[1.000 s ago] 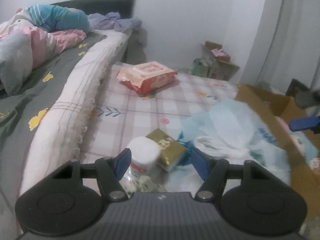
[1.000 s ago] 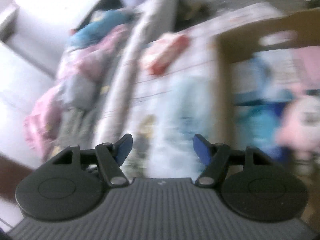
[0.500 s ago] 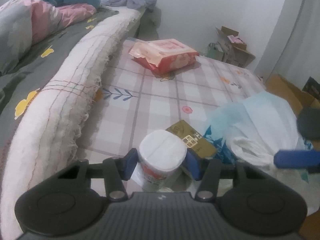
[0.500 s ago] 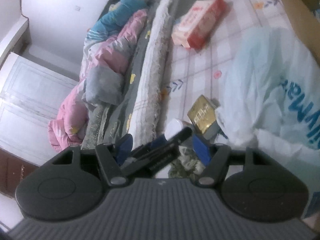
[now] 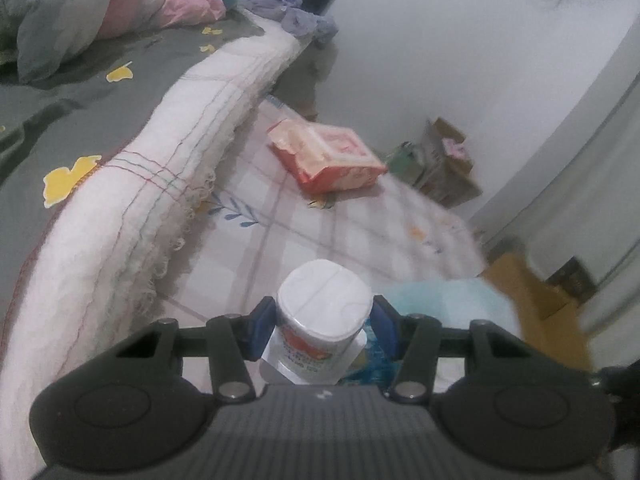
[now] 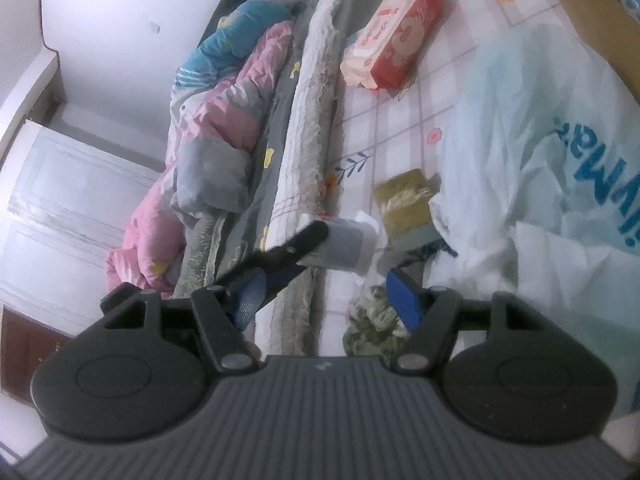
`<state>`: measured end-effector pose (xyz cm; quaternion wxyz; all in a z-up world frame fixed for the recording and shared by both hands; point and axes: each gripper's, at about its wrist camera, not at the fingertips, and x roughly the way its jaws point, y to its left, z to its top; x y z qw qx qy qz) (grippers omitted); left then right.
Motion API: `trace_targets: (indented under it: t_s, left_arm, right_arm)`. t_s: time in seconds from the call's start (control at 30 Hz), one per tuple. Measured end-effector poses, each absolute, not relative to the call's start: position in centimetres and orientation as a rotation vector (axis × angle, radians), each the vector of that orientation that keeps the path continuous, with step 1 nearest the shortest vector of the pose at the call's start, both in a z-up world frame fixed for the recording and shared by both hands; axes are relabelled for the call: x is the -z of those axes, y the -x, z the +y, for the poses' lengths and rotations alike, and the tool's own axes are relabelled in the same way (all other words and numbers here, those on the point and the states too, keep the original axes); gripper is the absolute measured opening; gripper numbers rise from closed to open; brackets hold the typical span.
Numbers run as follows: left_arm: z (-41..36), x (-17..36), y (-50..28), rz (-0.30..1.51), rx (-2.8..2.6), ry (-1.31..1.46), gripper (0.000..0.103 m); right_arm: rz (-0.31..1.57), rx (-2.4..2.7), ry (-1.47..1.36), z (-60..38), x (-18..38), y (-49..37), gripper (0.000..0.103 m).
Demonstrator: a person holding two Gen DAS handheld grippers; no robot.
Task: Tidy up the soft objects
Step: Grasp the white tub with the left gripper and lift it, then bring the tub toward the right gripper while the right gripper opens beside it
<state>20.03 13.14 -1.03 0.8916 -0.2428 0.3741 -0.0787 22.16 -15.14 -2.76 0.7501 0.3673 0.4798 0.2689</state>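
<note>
Left wrist view: white-lidded jar (image 5: 323, 326) pinched in left claw (image 5: 323, 322), blue pads (image 5: 262, 330) against both sides, raised above checked mat (image 5: 304, 236). Beyond jar: red wipes pack (image 5: 326, 158) flat on mat. Left of jar: bed edge with white fringed blanket (image 5: 160, 184). Right of jar: pale blue plastic bag (image 5: 448, 300), cardboard box (image 5: 536, 300). Right wrist view: right claw (image 6: 330, 298) spread, gripping nothing; gold packet (image 6: 404, 202) just beyond jar.

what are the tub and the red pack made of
Tub: looks like smooth matte white plastic, with a moulded lid and a printed label around the body. Red pack: thin glossy plastic film, judging by its crinkled, sagging end; probably soft inside.
</note>
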Motion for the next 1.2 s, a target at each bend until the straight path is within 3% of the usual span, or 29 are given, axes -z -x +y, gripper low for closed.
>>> trace_targets:
  t_s: [0.4, 0.8, 1.2]
  left_arm:
    - [13.7, -0.6, -12.9, 0.812, 0.313, 0.604, 0.053]
    - [10.3, 6.7, -8.8, 1.035, 0.437, 0.722, 0.053]
    - [12.7, 7.1, -8.7, 0.983, 0.358, 0.747, 0.053]
  right_arm:
    - [0.976, -0.591, -0.849, -17.8, 1.3, -19.1, 0.067]
    - [0.991, -0.601, -0.864, -18.5, 1.5, -16.5, 0.067]
    - [1.020, -0.598, -0.879, -18.3, 2.4, -15.6, 0.068]
